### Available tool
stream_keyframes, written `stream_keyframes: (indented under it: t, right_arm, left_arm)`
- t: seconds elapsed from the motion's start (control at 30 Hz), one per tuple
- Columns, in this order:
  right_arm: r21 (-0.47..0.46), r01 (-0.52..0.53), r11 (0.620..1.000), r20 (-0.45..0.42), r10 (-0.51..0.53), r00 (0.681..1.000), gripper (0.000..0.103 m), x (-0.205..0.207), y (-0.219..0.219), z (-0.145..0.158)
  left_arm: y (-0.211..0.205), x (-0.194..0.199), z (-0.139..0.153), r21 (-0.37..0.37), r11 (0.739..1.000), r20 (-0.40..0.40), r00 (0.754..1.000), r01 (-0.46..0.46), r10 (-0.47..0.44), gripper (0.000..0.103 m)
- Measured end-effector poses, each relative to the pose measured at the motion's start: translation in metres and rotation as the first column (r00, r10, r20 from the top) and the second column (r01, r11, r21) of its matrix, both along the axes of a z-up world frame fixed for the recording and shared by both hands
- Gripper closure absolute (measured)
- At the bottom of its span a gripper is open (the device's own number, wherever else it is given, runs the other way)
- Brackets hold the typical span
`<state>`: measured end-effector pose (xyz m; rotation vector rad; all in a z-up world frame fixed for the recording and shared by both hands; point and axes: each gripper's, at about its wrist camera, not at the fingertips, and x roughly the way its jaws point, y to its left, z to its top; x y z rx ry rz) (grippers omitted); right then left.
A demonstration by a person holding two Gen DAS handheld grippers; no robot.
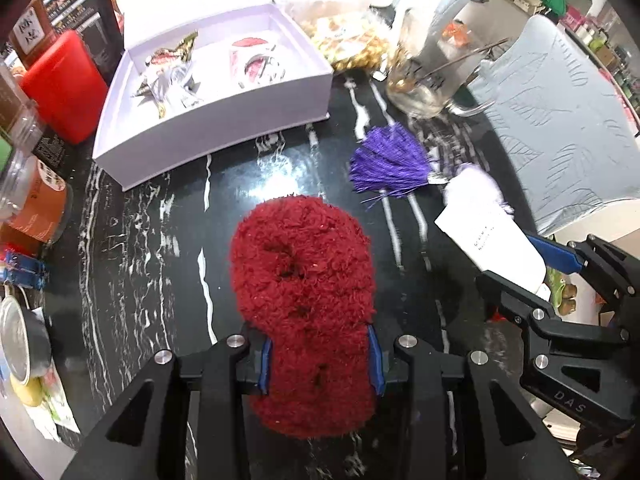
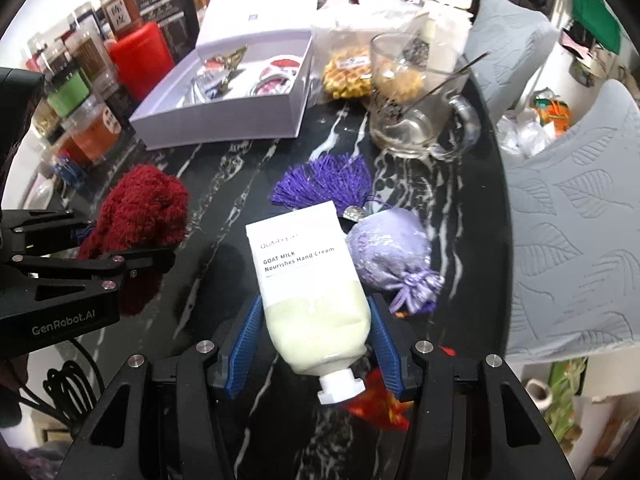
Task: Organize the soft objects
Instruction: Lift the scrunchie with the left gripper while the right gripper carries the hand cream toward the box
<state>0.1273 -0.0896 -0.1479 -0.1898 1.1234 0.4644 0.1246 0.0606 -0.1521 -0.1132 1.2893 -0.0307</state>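
Note:
My left gripper [image 1: 322,364] is shut on a fluffy dark red knitted piece [image 1: 304,292], held over the black marble table [image 1: 160,240]; it also shows in the right wrist view [image 2: 140,216]. My right gripper [image 2: 316,332] is shut on a white hand cream tube [image 2: 308,276], cap toward the camera; the tube also shows in the left wrist view [image 1: 492,240]. A lilac sachet pouch [image 2: 392,252] with a purple tassel [image 2: 324,184] lies on the table just right of the tube. The tassel also shows in the left wrist view [image 1: 390,160].
An open lilac box [image 1: 208,120] with trinkets stands at the back left. A glass mug [image 2: 416,108] with a spoon and a bag of waffles [image 2: 348,72] stand behind. Jars [image 2: 80,92] and a red container [image 1: 60,84] line the left edge. Grey cushioned chairs [image 2: 572,240] stand right.

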Motion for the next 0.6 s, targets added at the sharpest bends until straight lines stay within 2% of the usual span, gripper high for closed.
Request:
stream_keyframes:
  t: [0.27, 0.6]
  right_arm:
    - [0.053, 0.02, 0.998, 0.034, -0.021, 0.999, 0.051, -0.028, -0.023, 0.037]
    - [0.122, -0.015, 0.992, 0.093, 0.004, 0.996, 0.051, -0.064, -0.037, 0.072]
  left_arm:
    - [-0.01, -0.024, 0.041, -0.015, 1.0, 0.062, 0.998, -0.008, 0.009, 0.068]
    - [-0.027, -0.064, 0.085, -0.026, 0.999, 0.14, 0.989, -0.041, 0.044, 0.068]
